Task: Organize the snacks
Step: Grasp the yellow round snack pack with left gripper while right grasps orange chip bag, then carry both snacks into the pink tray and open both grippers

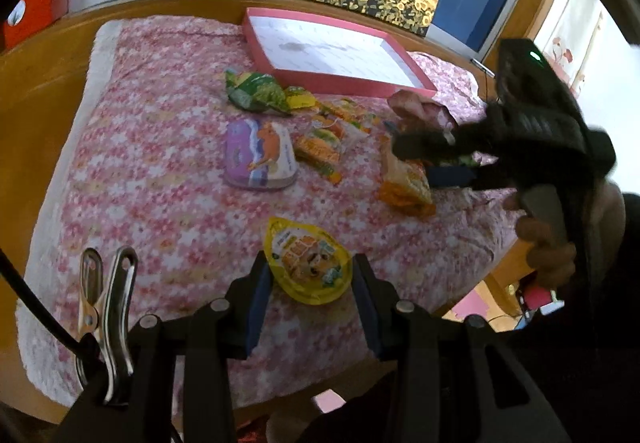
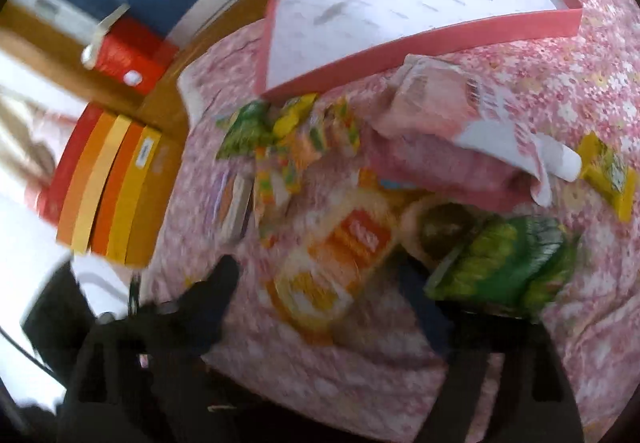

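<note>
Fingers of left gripper (image 1: 310, 295) clamp yellow snack cup (image 1: 308, 263) near the surface's front edge for carrying; right gripper (image 1: 424, 163) spread wide over the orange packet (image 1: 408, 183), empty pink tray (image 1: 412, 85) waiting at back edge.

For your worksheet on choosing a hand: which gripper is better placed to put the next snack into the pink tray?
Left: the left gripper already clamps the yellow egg-shaped snack pack; the right gripper is open and empty.

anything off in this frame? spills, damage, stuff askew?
No spills or damage visible. The shallow pink cardboard tray is empty and sits skewed on the pink floral blanket, while the snack packets lie loose in front of it. A grey smudge marks the tray's white floor.
</note>
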`<state>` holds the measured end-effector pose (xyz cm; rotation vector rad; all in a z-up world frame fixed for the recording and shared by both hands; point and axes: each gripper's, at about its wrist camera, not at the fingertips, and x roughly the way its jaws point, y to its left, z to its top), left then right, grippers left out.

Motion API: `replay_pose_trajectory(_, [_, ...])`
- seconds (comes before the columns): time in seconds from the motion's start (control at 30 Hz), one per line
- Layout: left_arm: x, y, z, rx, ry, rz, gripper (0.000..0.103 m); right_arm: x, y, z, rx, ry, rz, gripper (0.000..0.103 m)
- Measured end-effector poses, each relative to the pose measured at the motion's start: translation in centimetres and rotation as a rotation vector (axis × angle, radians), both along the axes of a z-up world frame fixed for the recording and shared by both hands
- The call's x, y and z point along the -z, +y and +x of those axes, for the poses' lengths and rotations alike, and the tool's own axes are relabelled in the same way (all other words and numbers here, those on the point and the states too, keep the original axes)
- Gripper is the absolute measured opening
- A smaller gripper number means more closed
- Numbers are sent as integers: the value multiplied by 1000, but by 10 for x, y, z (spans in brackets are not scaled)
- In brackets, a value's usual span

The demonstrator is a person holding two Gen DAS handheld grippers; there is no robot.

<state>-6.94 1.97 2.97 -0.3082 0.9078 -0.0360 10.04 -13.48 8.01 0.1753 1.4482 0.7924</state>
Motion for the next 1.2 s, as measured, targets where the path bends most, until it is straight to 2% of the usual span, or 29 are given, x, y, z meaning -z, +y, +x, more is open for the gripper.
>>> replay_pose_trajectory(0.07, [-1, 3, -1, -9, -2, -1, 42, 3, 16, 6, 1, -7, -86, 91])
replay_pose_trajectory(0.13, [-3, 7, 0, -15, -6, 3, 42, 2, 30, 3, -43, -82, -176, 73])
replay_pose_trajectory(0.17, [-4, 8, 1, -16, -9, 6, 42, 1, 34, 0, -78, -129, -221, 53])
replay_pose_trajectory(0.23, [-7, 10, 2, -14, -24, 8, 42, -1, 36, -5, -132, -164, -228, 49])
replay_pose_trajectory(0.27, [-10, 12, 3, -12, -35, 8, 42, -4, 35, -7, -159, -157, -177, 47])
replay_pose_trajectory(0.37, [-19, 15, 6, -3, -66, 2, 42, -20, 28, -21, -283, -126, 13, 47])
replay_pose_trajectory(0.43, [-27, 16, 12, 9, -84, -5, 42, -35, 22, -24, -316, -139, 108, 47])
replay_pose_trajectory(0.5, [-36, 16, 21, 19, -107, -7, 42, -51, 10, -17, -295, -185, 178, 47])
replay_pose_trajectory(0.6, [-53, 15, 47, 34, -149, -18, 42, -64, -10, 11, -185, -251, 203, 47])
replay_pose_trajectory(0.63, [-58, 15, 57, 38, -163, -18, 42, -65, -15, 16, -156, -266, 200, 47])
replay_pose_trajectory(0.73, [-73, 14, 93, 49, -196, -7, 42, -68, -36, 57, -39, -372, 95, 47])
replay_pose_trajectory(0.83, [-81, 11, 140, 50, -213, 39, 42, -64, -46, 91, 3, -449, 4, 47])
replay_pose_trajectory(0.9, [-80, 9, 174, 56, -196, 68, 42, -57, -51, 119, 1, -478, -35, 47])
replay_pose_trajectory(1.0, [-65, 10, 215, 51, -134, 98, 42, -41, -43, 151, -33, -474, -83, 47])
replay_pose_trajectory(1.07, [-50, 14, 234, 30, -90, 95, 42, -22, -38, 170, -62, -463, -130, 47])
replay_pose_trajectory(1.2, [-25, 19, 247, -11, -17, 112, 42, 4, -20, 199, -133, -455, -200, 47])
